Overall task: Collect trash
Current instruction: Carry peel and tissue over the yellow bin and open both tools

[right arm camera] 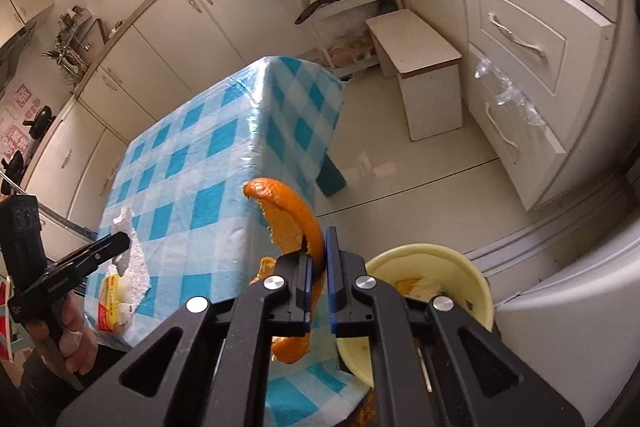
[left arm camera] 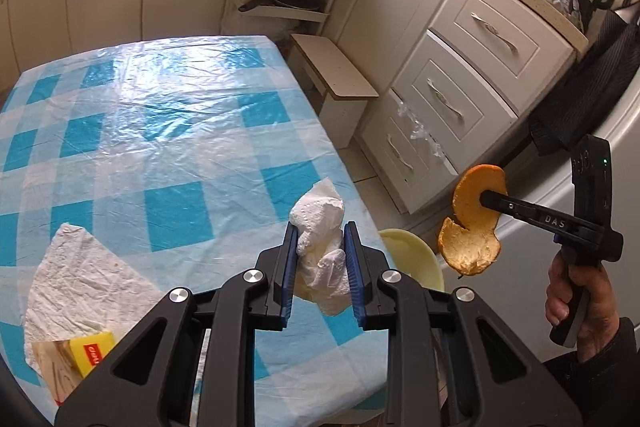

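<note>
Left wrist view: the left gripper point(left arm camera: 320, 247) pinches a crumpled white tissue point(left arm camera: 322, 255) above the near right corner of the checked table point(left arm camera: 160, 131), a flat paper towel point(left arm camera: 76, 287) lying near left. Off to the right, the right gripper point(left arm camera: 486, 199) grips an orange peel point(left arm camera: 472, 223) over a yellow bin point(left arm camera: 416, 259). Right wrist view: its jaws stand narrow, clamping the peel point(right arm camera: 296, 215), with the bin point(right arm camera: 432, 263) just right below.
</note>
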The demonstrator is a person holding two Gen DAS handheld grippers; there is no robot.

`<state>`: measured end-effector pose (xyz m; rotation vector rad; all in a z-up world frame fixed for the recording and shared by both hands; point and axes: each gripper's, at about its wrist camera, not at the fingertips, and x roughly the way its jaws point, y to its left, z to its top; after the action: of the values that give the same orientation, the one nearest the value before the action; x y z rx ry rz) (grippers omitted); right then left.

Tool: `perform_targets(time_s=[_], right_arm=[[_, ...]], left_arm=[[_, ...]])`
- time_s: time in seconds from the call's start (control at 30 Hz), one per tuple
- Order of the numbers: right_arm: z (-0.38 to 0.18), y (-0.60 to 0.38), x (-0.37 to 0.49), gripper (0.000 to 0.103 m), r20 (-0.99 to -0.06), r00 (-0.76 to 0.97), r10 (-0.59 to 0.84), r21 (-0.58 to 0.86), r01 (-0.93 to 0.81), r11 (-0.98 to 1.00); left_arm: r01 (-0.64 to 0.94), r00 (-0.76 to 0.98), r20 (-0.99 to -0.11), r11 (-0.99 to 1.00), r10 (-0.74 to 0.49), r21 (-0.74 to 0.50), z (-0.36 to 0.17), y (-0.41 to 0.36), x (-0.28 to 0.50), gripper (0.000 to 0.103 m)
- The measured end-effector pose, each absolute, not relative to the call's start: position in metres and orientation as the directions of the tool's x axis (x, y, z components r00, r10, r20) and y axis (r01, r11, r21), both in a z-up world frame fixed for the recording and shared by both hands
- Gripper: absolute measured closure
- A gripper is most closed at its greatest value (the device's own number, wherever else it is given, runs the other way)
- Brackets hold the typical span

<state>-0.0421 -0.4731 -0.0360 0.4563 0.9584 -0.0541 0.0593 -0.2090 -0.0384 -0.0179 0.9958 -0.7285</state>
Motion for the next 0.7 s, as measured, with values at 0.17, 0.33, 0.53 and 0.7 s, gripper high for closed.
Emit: perform_targets(time_s=[0.17,0.33,0.53,0.7], right_arm=[[-0.057,-0.485,-0.053,0.095,-0.869,0.49,0.074,0.241,0.287,0.927],[-0.076,-0.508,-0.066,0.075,-0.897,0.434,0.083,0.254,0.352,0.901],[-0.052,-0.515,-0.074,0.068,-0.851,0.519,0.085,0.311,0.367,0.877],[-0.022,-0.515,-0.075,0.056,-0.777,0.624,0.077,0.367,0.351,0.861]], left_arm=[[0.61,0.282,-0.754,0.718,-0.593,-0.336,-0.038,-0.254,0.032,0.081],[0.649,0.228,-0.767,0.681,-0.599,-0.339,-0.05,-0.297,0.002,0.081],[0.658,0.177,-0.8,0.673,-0.573,-0.337,-0.077,-0.336,-0.022,0.081],[0.669,0.162,-0.833,0.679,-0.529,-0.301,-0.097,-0.37,-0.035,0.081]])
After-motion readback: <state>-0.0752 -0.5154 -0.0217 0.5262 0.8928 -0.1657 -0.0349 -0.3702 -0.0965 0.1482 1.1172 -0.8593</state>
